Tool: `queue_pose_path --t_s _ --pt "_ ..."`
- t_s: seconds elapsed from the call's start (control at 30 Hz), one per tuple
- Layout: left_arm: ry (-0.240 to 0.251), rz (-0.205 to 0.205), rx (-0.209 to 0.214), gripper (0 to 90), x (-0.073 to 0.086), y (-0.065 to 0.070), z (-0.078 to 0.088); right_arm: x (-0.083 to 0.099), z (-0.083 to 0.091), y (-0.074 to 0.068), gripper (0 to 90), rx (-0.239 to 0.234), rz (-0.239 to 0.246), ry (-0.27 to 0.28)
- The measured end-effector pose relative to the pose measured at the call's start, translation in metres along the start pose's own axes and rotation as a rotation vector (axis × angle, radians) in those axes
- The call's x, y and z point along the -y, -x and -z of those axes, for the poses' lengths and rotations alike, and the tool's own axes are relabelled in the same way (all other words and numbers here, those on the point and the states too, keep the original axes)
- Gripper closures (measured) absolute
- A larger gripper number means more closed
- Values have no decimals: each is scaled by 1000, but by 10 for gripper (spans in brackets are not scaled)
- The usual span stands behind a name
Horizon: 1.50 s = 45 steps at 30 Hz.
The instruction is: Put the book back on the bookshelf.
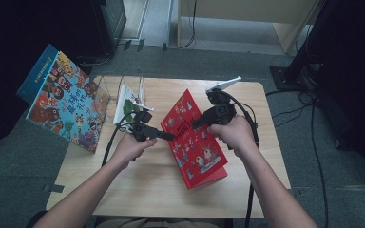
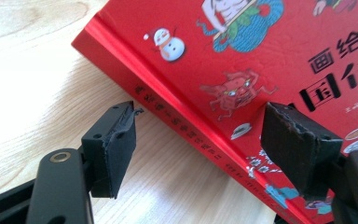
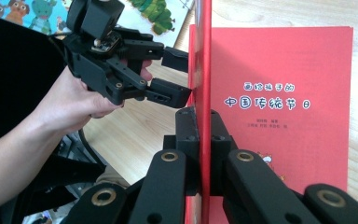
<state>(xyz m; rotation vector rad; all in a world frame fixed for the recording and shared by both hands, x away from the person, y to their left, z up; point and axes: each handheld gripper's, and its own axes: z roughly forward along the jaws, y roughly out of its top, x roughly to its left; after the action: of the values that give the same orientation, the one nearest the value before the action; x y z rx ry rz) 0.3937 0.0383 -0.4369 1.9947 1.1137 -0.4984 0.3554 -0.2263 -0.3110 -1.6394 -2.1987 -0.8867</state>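
Pale wooden table (image 1: 138, 190) at the centre of the high view carries a red book (image 1: 197, 142), right of centre, whose lifted front cover (image 3: 202, 56) is clamped by the right gripper (image 3: 200, 126), while the left gripper (image 2: 198, 140) stands wide apart by the spine, gripping nothing.

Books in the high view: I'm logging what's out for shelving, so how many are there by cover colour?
Red book, cover lifted by the right gripper: 1
Blue-edged book with cartoon animals: 1
White book with green leaves: 1
Total: 3
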Motion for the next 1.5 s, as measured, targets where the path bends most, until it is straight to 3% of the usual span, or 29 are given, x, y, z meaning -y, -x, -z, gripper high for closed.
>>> queue_pose_path --t_s 0.27,0.43,0.7,0.87,0.93,1.17,1.5 --pt "-2 -48 13 232 -3 3 3 4 3 -2 880 -20 41 11" --pt "-13 -52 27 188 -5 3 4 5 7 0 879 -42 59 23" --pt "-6 -73 44 188 -7 4 8 8 8 -2 871 -69 83 26" --pt "-5 -37 93 196 -9 5 13 9 11 -2 873 -96 111 55" --pt "-16 -43 86 195 -10 7 14 9 12 -3 873 -94 119 65" --pt "-37 -106 31 177 -11 14 19 12 12 -5 872 -105 175 73" --pt "32 -190 30 208 -11 18 34 19 14 -3 884 -141 244 150"
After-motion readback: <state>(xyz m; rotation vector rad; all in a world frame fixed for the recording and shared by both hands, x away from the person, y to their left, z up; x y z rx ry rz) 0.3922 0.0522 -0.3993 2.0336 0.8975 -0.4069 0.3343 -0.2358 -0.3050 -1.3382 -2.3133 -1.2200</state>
